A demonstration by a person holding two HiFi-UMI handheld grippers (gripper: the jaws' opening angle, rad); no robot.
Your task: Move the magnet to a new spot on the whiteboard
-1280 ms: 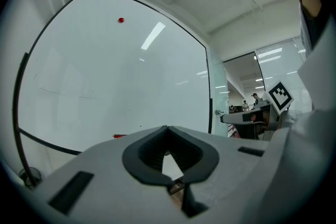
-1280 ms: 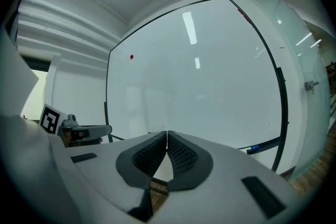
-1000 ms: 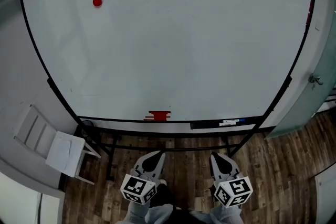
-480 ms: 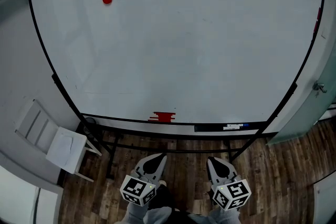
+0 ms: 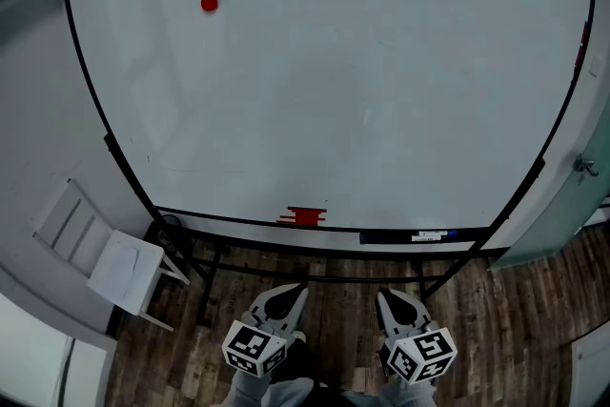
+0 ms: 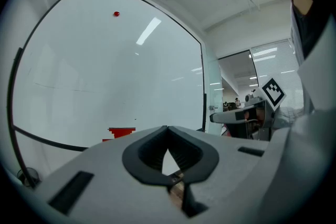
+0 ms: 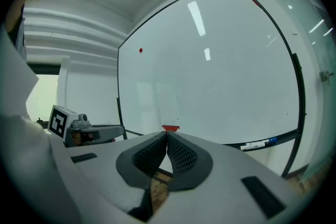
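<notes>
A small round red magnet (image 5: 209, 3) sticks high on the left part of the whiteboard (image 5: 381, 91); it is also a tiny red dot in the left gripper view (image 6: 116, 13) and the right gripper view (image 7: 140, 50). Both grippers hang low, side by side, well below the board's bottom rail and far from the magnet. My left gripper (image 5: 287, 295) (image 6: 167, 127) has its jaws shut with nothing between them. My right gripper (image 5: 394, 296) (image 7: 167, 134) is likewise shut and empty.
A red eraser (image 5: 306, 215) lies on the board's tray, with a marker (image 5: 429, 235) further right. The board's black stand legs (image 5: 205, 286) cross the wooden floor. A white chair (image 5: 105, 264) stands at the lower left. A glass door with a handle (image 5: 583, 167) is at the right.
The whole scene has slid right and slightly down in the head view as the head turned. Both grippers kept their low place and stayed shut.
</notes>
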